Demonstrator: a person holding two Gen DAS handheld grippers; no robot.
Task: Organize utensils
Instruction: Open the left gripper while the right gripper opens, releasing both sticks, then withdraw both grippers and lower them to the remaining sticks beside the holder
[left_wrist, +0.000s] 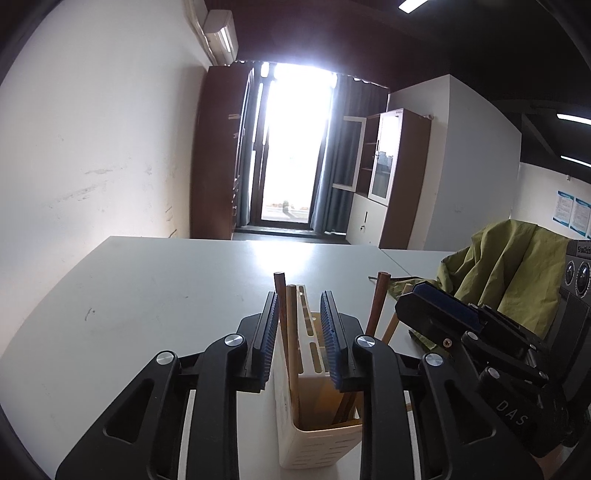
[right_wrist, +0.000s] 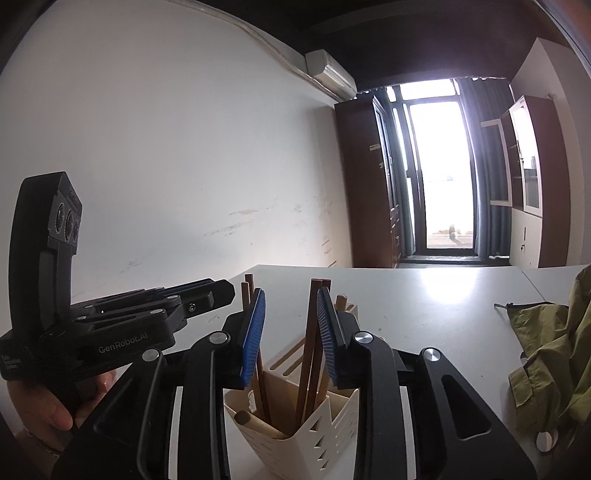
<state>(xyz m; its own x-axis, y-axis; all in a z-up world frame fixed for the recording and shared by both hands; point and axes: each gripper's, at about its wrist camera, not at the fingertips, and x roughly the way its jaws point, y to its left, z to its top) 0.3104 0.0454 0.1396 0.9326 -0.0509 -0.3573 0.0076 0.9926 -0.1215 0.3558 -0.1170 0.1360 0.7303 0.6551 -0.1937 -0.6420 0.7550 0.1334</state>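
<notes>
The left gripper (left_wrist: 298, 332) stands part-open astride upright chopsticks (left_wrist: 287, 332) in the cream holder (left_wrist: 317, 439) on the table (left_wrist: 147, 288); the right gripper (right_wrist: 291, 334), equally close, straddles another pair (right_wrist: 313, 332), gripping nothing.

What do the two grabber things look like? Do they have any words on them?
Both are black, with round silver bolts on their angled arms. The left gripper and right gripper each have two flat fingers lined with ribbed blue pads. The left one's side reads "GenRobot.AI" in pale letters, and a block with round lenses sits on top. The right one shows "DAS". No cables or sleeves show.
</notes>
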